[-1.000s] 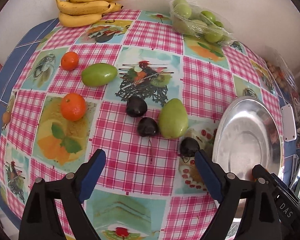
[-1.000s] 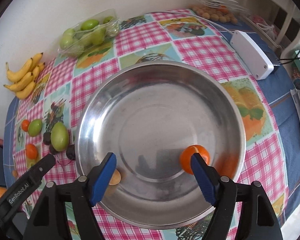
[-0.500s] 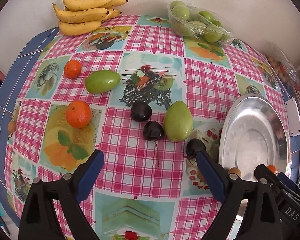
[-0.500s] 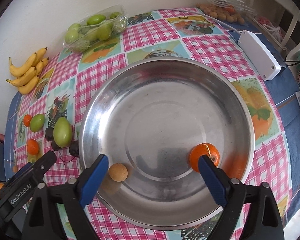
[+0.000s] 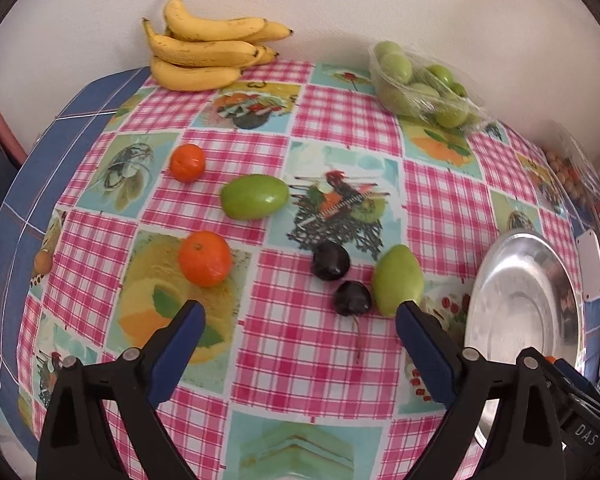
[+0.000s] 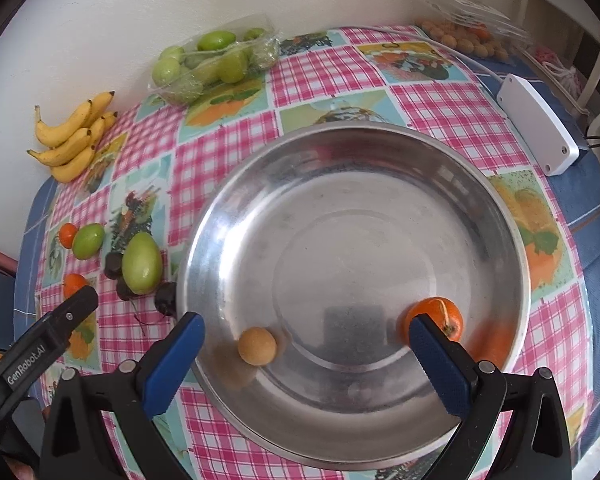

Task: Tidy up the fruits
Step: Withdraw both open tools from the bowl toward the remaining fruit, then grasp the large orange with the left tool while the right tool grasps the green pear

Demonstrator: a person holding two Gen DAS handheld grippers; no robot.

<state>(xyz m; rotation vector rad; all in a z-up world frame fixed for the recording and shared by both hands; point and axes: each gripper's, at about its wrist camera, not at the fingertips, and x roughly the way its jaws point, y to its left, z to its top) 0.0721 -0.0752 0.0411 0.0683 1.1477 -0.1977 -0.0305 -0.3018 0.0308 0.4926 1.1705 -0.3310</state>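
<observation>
My left gripper (image 5: 300, 316) is open and empty above the checked tablecloth. Ahead of it lie two oranges (image 5: 205, 257) (image 5: 187, 162), two green mangoes (image 5: 254, 196) (image 5: 397, 280) and two dark plums (image 5: 331, 260) (image 5: 352, 298). A third plum (image 6: 166, 297) sits against the steel bowl's left rim. My right gripper (image 6: 307, 330) is open and empty over the steel bowl (image 6: 340, 184), which holds an orange (image 6: 440, 314) and a small tan fruit (image 6: 257, 345). The bowl (image 5: 500, 280) also shows at the right of the left wrist view.
Bananas (image 5: 204, 54) and a wrapped pack of green fruit (image 5: 424, 88) lie against the back wall. A white box (image 6: 538, 122) and a tray of small brown fruit (image 6: 464, 38) sit at the table's right side. The other gripper (image 6: 40, 344) shows at lower left.
The left gripper has drawn back and swung left, so the fruits sit further right. The right gripper has pulled back; the tan fruit has come into full view in the bowl.
</observation>
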